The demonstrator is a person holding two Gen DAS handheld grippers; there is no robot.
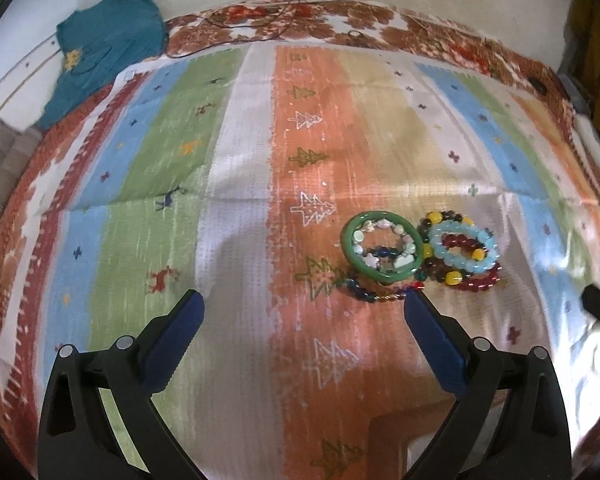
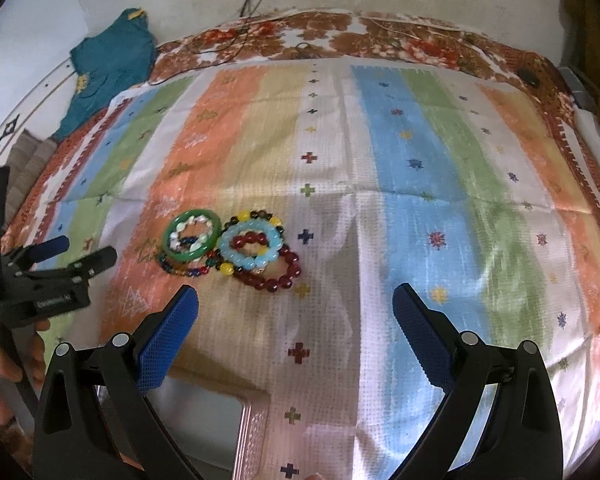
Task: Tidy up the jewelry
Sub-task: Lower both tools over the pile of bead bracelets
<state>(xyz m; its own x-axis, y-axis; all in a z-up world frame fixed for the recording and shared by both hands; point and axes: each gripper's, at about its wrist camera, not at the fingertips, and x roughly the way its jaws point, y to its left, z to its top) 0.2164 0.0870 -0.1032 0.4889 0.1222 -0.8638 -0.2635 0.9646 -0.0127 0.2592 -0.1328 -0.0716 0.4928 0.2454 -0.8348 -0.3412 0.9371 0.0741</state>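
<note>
Bracelets are seen heaped on a striped cloth [image 1: 244, 168] spread over the tabletop: a green bangle [image 1: 382, 246] ringing a pale beaded one, a light-blue bead bracelet [image 1: 464, 249] stacked on dark-red beads [image 2: 278, 276]. Because the rings overlap, several could be dragged or snagged together if one is pinched. Both the left gripper [image 1: 304, 304] and right gripper [image 2: 296, 298] are held low, short of the pile, fingers spread wide and empty.
</note>
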